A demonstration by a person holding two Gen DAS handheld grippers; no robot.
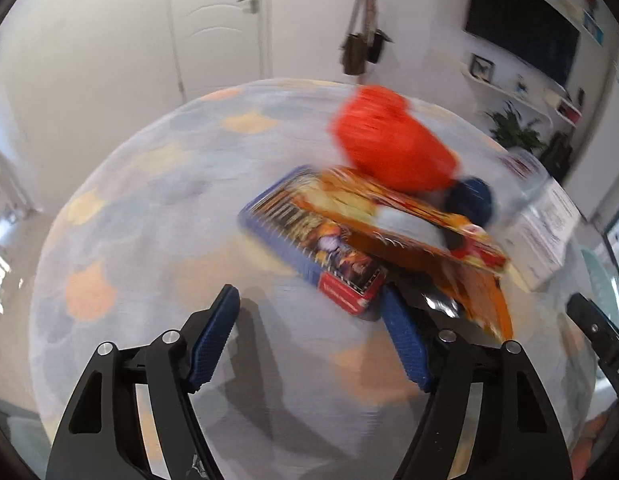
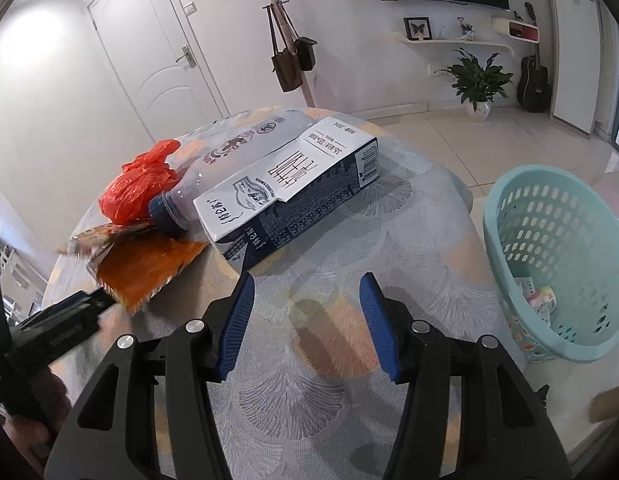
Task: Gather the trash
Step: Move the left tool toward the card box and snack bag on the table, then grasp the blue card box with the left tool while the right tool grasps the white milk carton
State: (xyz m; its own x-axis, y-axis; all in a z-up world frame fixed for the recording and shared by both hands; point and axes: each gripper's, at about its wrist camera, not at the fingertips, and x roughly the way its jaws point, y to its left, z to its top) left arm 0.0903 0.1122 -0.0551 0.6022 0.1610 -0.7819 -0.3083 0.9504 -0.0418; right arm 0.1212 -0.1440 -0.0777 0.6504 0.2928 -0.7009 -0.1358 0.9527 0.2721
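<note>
Blue ribbed pads are showing on both tools: I am holding the left tool [image 1: 309, 312] wide apart over the patterned desk [image 1: 149, 208], gripping nothing, and the right tool [image 2: 307, 304] is spread wide too, also gripping nothing. In the left wrist view, blurred, a flat snack box [image 1: 309, 232] is lying just beyond the left tool, its near corner beside the right-hand pad. An orange wrapper [image 2: 149, 268] is lying by it, a crumpled red plastic bag [image 2: 143, 184] farther off, touching a clear bottle [image 2: 233, 152] lying on its side. A milk carton [image 2: 293, 184] is lying just ahead of the right tool. A teal basket [image 2: 557, 256] is standing at the right, holding some scraps.
</note>
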